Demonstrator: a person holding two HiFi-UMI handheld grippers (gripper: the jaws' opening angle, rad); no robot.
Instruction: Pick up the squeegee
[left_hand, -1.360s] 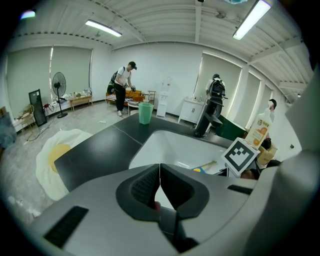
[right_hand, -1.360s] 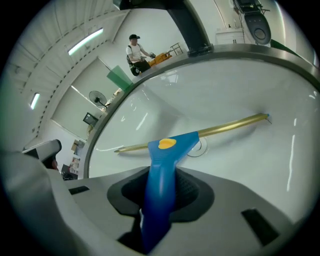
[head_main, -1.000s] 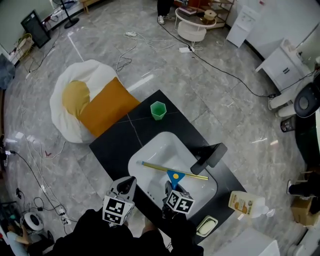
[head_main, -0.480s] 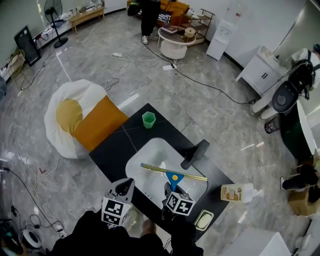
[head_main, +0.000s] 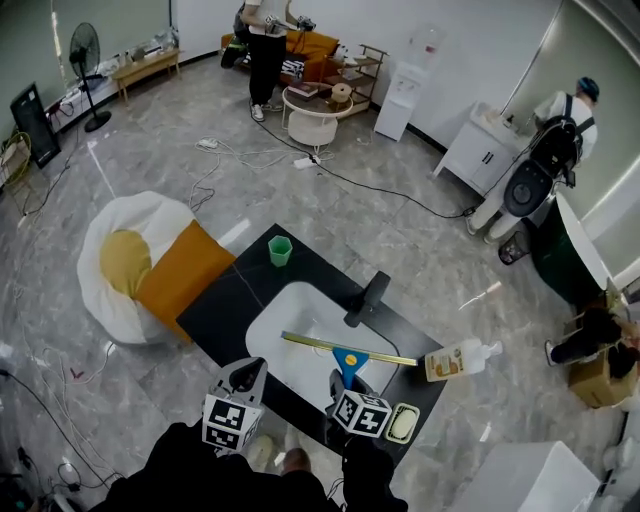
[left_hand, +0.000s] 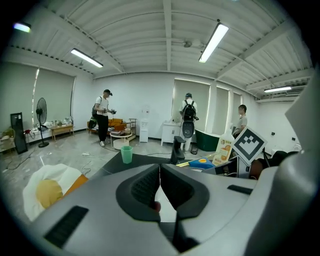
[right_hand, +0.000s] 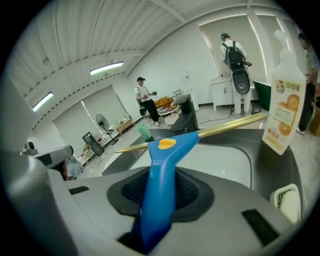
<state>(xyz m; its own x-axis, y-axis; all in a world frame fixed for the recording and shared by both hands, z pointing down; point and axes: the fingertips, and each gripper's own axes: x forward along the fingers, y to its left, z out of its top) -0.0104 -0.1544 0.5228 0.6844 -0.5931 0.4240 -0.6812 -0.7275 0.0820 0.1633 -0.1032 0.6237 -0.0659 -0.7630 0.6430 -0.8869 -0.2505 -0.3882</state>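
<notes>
Careful: your right tongs (right_hand: 159, 200) clamp the squeegee (right_hand: 167, 155) only by its blue handle over the sink (head_main: 275, 320), so the long blade could lever it loose or clip the faucet (head_main: 366, 298), and your left tongs (left_hand: 160, 192), closed on nothing, can't steady it.

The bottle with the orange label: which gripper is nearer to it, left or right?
Right. The right gripper, holding the squeegee, is just left of the bottle in the head view; the left gripper is farther left, by the sink's left edge.
</notes>
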